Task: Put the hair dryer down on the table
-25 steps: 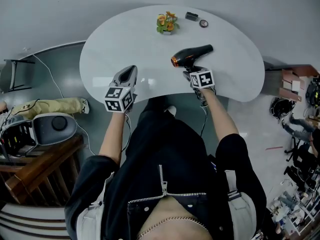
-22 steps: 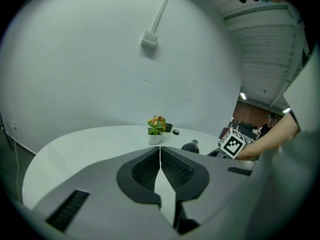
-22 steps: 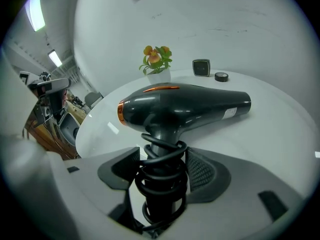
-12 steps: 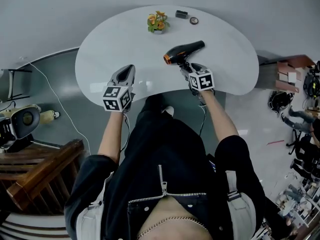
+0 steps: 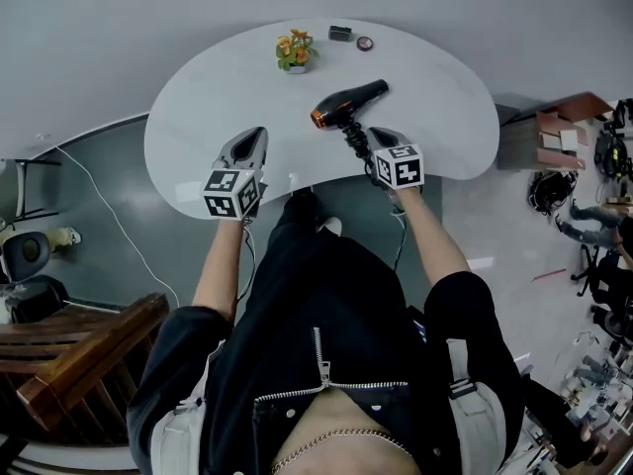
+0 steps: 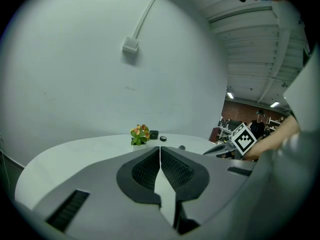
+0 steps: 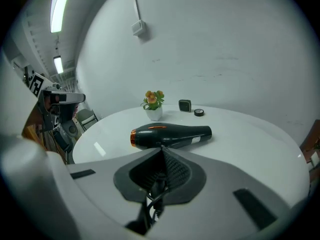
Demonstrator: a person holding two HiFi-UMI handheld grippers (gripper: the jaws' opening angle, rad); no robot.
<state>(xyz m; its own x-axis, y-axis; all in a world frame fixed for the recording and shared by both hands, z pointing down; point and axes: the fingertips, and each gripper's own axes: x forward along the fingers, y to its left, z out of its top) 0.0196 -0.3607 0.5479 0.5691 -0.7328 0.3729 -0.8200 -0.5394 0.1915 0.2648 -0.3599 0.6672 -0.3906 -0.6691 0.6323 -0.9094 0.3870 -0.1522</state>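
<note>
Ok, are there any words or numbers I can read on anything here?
No text here can be read.
Hair dryer: a small pale label at the end away from its orange ring, too small to read.
Marker cubes: only black and white square patterns, no letters or numbers.
Small black box: too small to show any print.

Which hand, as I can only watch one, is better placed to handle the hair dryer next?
Right. The right gripper has just closed its jaws on the hair dryer at its handle's cord end. The left gripper is shut, empty and off to one side.
</note>
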